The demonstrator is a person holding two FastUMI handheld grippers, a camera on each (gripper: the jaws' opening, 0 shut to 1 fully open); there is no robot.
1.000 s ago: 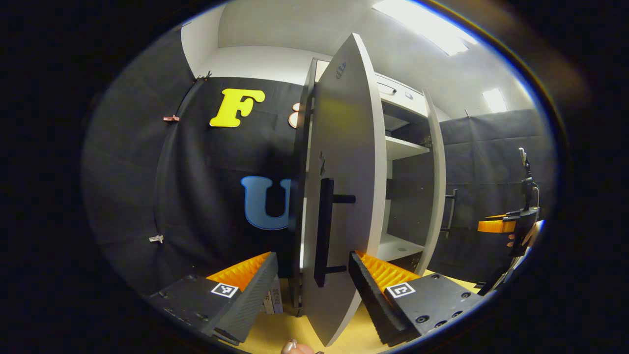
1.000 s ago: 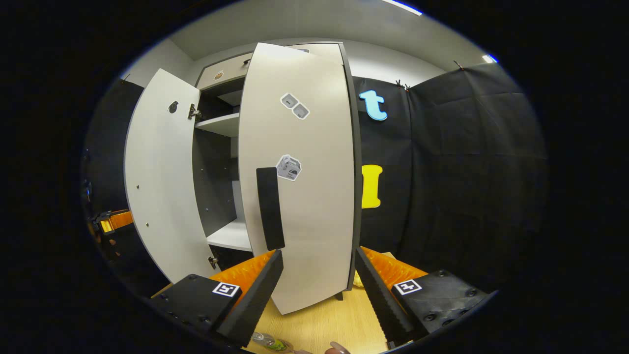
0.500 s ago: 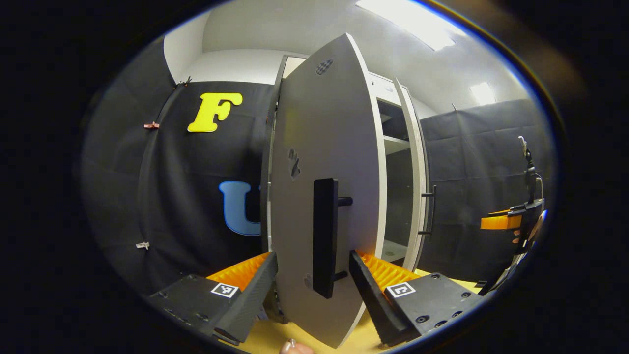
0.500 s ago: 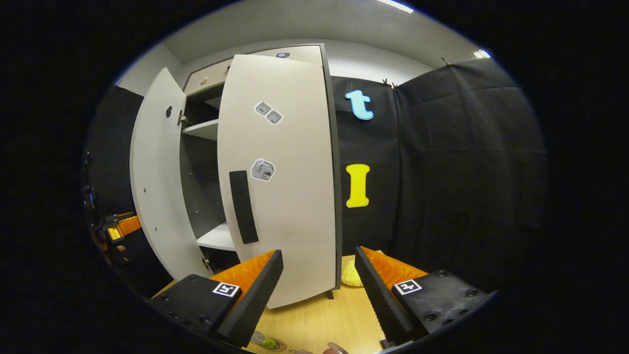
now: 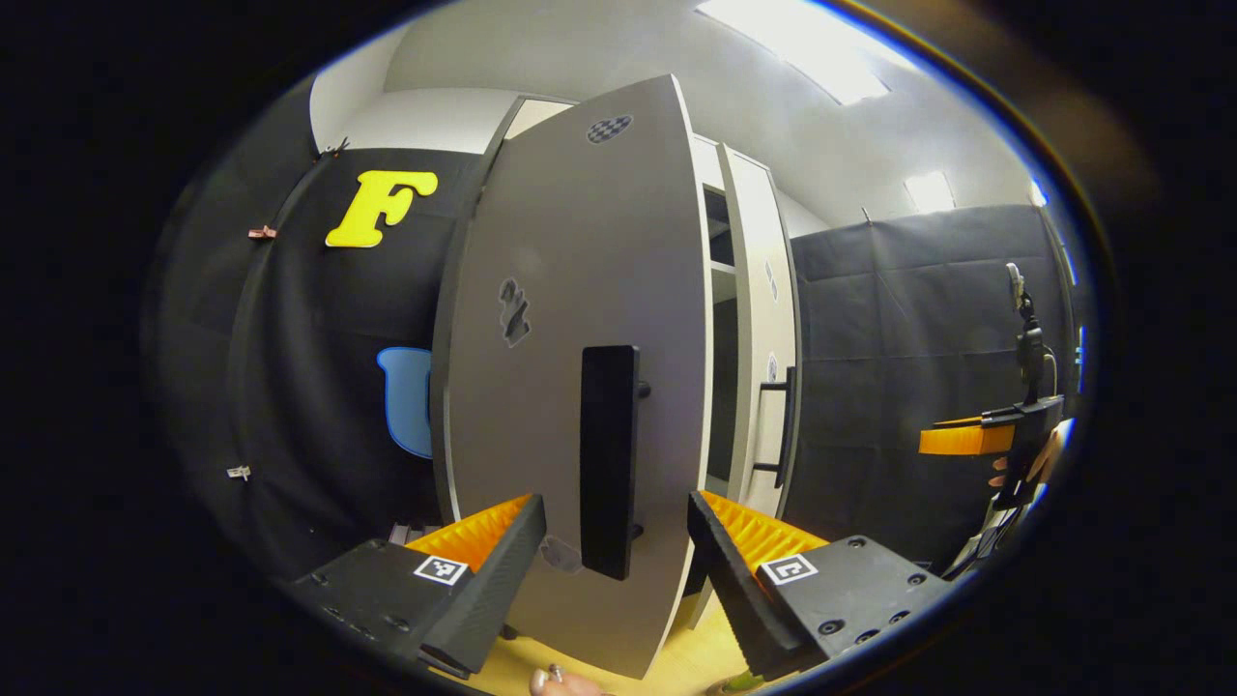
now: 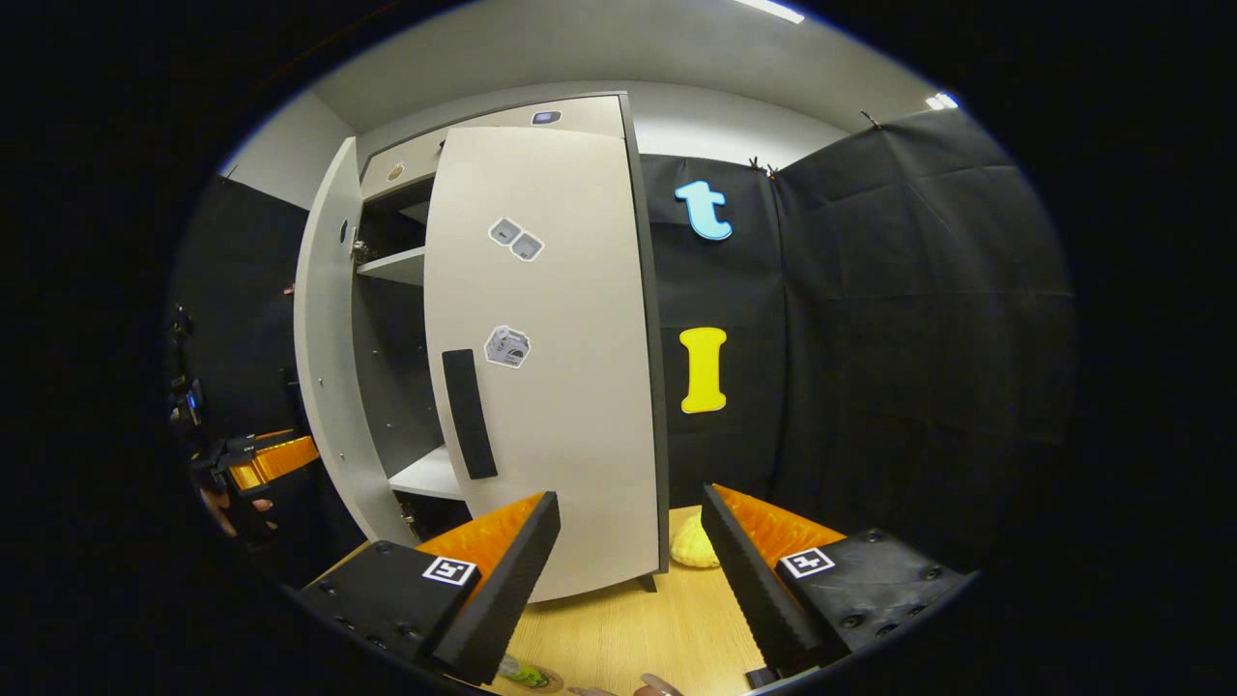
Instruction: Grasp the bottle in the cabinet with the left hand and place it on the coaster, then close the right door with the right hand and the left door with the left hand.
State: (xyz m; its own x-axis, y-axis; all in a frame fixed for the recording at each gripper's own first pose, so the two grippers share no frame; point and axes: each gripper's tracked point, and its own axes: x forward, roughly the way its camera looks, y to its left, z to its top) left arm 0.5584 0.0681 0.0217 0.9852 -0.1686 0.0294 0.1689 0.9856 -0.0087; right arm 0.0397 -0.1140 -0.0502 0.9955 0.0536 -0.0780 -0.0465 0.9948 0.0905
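Observation:
The cabinet's grey left door fills the middle of the left gripper view, its black handle just beyond my open left gripper, whose fingers flank it without touching. The right door stands nearly shut behind it. In the right gripper view the right door with its handle is slightly ajar and the left door is part open. My right gripper is open and back from the door. A bit of the bottle shows on the table at the bottom edge.
A wooden table carries the cabinet. A yellow object lies by the cabinet's right foot. Inside, a white shelf shows through the gap. The other gripper, held by a hand, shows far off.
The left door has swung far toward shut with my left gripper behind it. The right door has closed further, and my right gripper has drawn back from it.

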